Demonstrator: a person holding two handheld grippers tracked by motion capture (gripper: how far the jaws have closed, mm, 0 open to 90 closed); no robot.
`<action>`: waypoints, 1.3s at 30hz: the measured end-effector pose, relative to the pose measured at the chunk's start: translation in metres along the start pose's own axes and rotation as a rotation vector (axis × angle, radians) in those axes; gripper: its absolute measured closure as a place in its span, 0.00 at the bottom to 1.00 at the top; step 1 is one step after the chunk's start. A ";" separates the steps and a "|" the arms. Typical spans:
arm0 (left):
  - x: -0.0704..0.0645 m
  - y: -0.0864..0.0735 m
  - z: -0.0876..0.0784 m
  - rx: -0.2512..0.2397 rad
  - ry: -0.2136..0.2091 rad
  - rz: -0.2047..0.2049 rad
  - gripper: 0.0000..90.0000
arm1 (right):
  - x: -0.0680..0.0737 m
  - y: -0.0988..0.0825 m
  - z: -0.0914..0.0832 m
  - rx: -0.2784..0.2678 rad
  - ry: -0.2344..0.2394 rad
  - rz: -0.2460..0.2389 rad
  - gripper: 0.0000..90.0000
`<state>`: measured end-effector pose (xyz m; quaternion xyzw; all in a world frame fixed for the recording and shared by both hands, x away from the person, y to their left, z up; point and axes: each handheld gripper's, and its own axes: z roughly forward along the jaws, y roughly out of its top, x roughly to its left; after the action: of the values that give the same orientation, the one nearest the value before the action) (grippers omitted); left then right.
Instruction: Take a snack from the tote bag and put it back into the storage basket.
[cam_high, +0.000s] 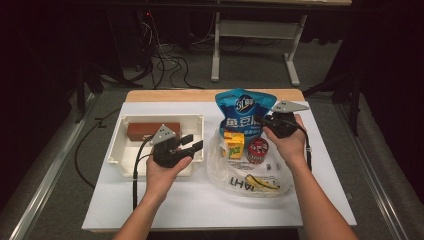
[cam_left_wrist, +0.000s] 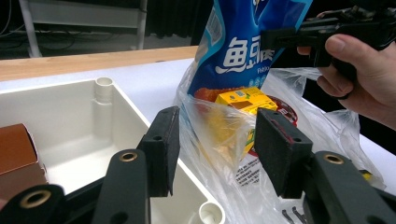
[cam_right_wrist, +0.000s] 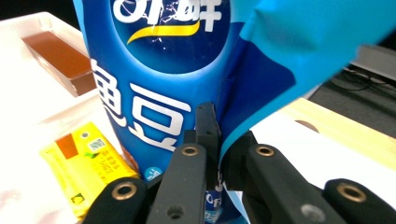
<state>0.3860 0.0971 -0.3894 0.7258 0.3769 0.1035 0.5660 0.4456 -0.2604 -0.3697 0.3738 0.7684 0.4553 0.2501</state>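
Two grippers are working over a white-covered desk (cam_high: 165, 200). Left gripper (cam_high: 192, 145) is hovering at the right edge of the cream tray (cam_high: 116, 150), at about 9 o'clock on the desk; its jaws are spread wide and gripping nothing, pointing toward 3 o'clock at the clear plastic bag (cam_high: 220, 172). In the left gripper view the clear plastic bag is showing through the gap between the jaws, but contact is hard to tell. A brown box (cam_high: 150, 131) is lying inside the tray along its far side. Right gripper (cam_high: 266, 121) is sitting at about 1 o'clock, jaws clenched on the right edge of the blue snack bag (cam_high: 240, 107), which is standing upright at the far end of the clear plastic bag; the right gripper view is showing the blue snack bag's film pinched between the pads. A yellow carton (cam_high: 233, 145) and a red can (cam_high: 258, 151) are sitting side by side inside the clear plastic bag, just in front of the blue snack bag. The clear plastic bag is spreading toward 6 o'clock with printed lettering and a yellow mark on it.
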 end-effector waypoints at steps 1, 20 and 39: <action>0.000 0.000 0.000 0.002 -0.001 0.001 0.56 | 0.000 0.000 -0.001 -0.005 0.004 0.012 1.00; -0.001 -0.006 0.007 0.023 0.000 -0.003 0.56 | 0.003 0.023 -0.034 -0.102 0.012 0.039 1.00; -0.014 -0.021 0.032 0.093 -0.048 0.024 0.58 | 0.007 0.052 -0.060 -0.149 0.026 0.034 1.00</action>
<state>0.3859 0.0658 -0.4155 0.7581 0.3588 0.0754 0.5394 0.4163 -0.2699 -0.2966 0.3612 0.7291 0.5201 0.2596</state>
